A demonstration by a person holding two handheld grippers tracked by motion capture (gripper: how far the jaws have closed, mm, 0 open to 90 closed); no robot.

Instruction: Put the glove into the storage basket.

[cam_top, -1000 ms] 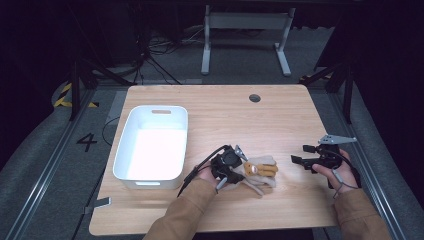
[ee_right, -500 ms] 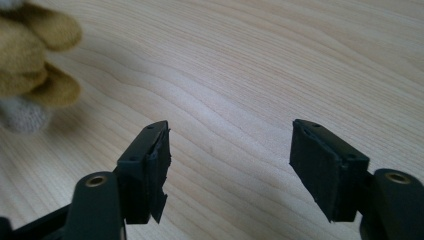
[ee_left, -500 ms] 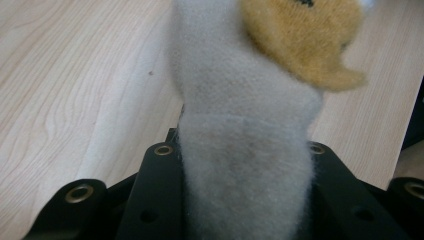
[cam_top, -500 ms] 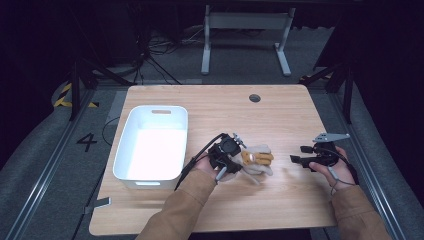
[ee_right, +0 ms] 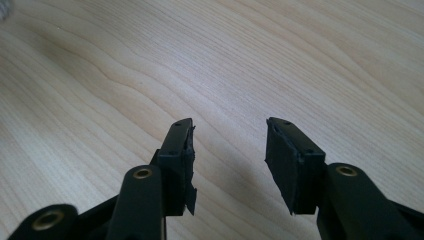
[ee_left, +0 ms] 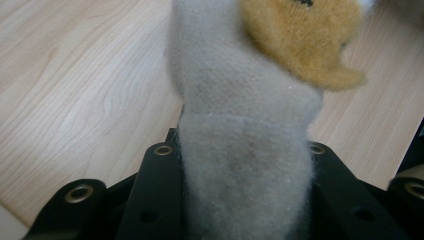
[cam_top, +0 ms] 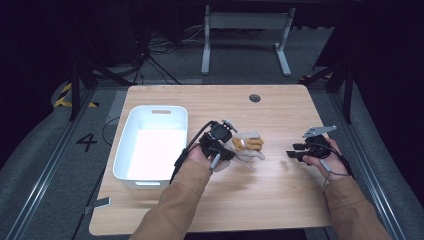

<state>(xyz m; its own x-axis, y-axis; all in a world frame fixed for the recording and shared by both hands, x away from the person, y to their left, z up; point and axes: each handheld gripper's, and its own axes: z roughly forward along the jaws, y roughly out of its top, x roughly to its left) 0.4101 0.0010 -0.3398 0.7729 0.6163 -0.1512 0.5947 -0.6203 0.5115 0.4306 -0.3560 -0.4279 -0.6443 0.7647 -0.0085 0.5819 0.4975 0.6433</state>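
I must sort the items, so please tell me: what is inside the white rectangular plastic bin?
The white rectangular plastic bin shows only a bare bright floor; glare could hide small things.

One soft toy: grey plush body with an orange-tan fuzzy patch. It sits just right of desk centre, at 3 o'clock of the white bin. In the left gripper view the grey body rises upright, pinched at its base, the orange part at 1 o'clock.

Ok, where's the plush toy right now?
In the high view, the plush toy is mid-table, held by the left gripper, just right of the white bin.
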